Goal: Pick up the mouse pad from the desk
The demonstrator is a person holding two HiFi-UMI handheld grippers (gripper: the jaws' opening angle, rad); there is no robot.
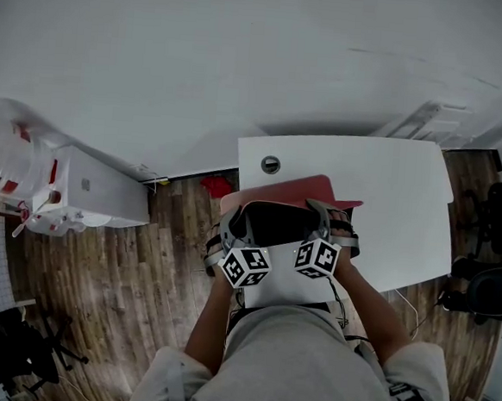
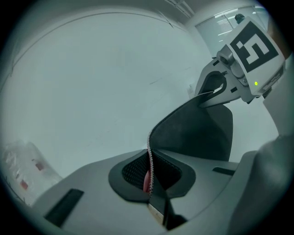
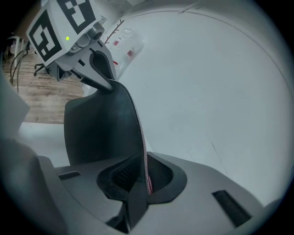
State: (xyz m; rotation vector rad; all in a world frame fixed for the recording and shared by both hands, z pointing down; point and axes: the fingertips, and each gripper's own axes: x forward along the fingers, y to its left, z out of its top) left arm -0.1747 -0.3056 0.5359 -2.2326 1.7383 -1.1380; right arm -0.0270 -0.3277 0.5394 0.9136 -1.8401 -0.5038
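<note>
The mouse pad (image 1: 295, 193), pink on top and black underneath, hangs curled above the white desk (image 1: 398, 198), held by both grippers. My left gripper (image 1: 229, 233) is shut on its left edge and my right gripper (image 1: 342, 228) is shut on its right edge. In the left gripper view the pad's stitched edge (image 2: 149, 151) is pinched between my jaws (image 2: 149, 186), and the right gripper (image 2: 210, 94) clamps the far edge. In the right gripper view the pad (image 3: 101, 128) runs from my jaws (image 3: 146, 181) up to the left gripper (image 3: 104, 81).
A round cable hole (image 1: 271, 164) sits in the desk's far left corner. A white box (image 1: 96, 193) and a plastic bag (image 1: 11, 146) stand on the wooden floor at left. Office chairs (image 1: 499, 215) are at right. A red object (image 1: 216, 186) lies on the floor by the desk.
</note>
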